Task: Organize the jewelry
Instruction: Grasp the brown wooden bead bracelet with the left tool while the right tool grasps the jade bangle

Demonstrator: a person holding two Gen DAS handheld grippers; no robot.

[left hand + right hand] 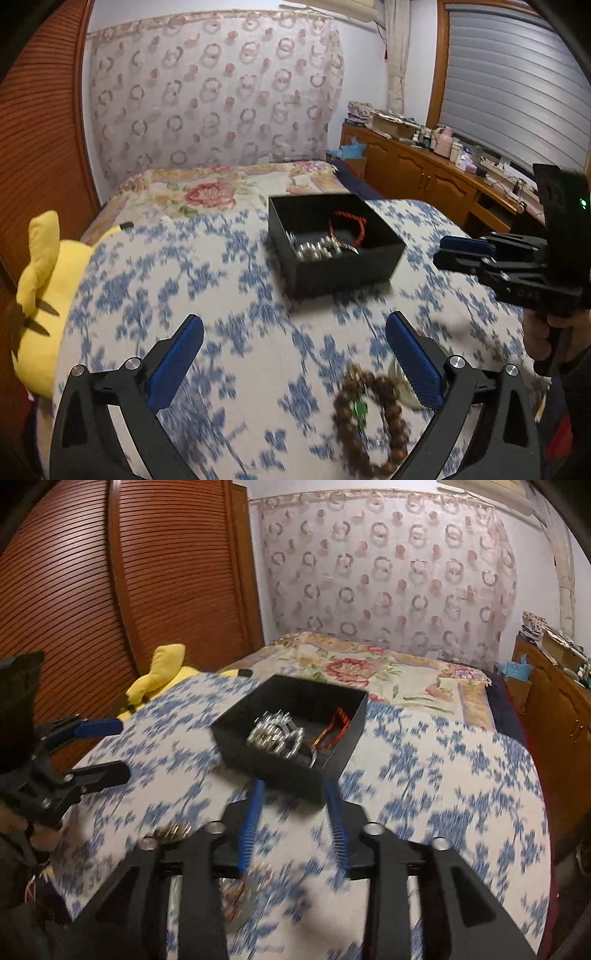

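Observation:
A black open box (pixel 332 267) (pixel 284 781) stands on the blue-flowered cloth (pixel 166 280). In it lie a silver bead bracelet (pixel 320 249) (pixel 275 734) and a red cord bracelet (pixel 349 224) (pixel 332 726). A brown wooden bead bracelet (pixel 369 417) lies on the cloth near me, low between my left gripper's fingers, untouched, with a pale bangle (pixel 400 386) partly hidden beside it. My left gripper (pixel 294 319) (pixel 122 747) is wide open. My right gripper (pixel 293 786) (pixel 443 250) is open and empty just before the box's near wall; a blurred shiny ring (pixel 242 901) lies beneath it.
A yellow plush toy (pixel 48 295) (pixel 162 672) lies at the cloth's left edge. Behind the box is a floral quilt (pixel 207 192) on a bed. A wooden cabinet (pixel 424 173) with clutter runs along the right; a louvred wooden door (pixel 110 572) stands at the left.

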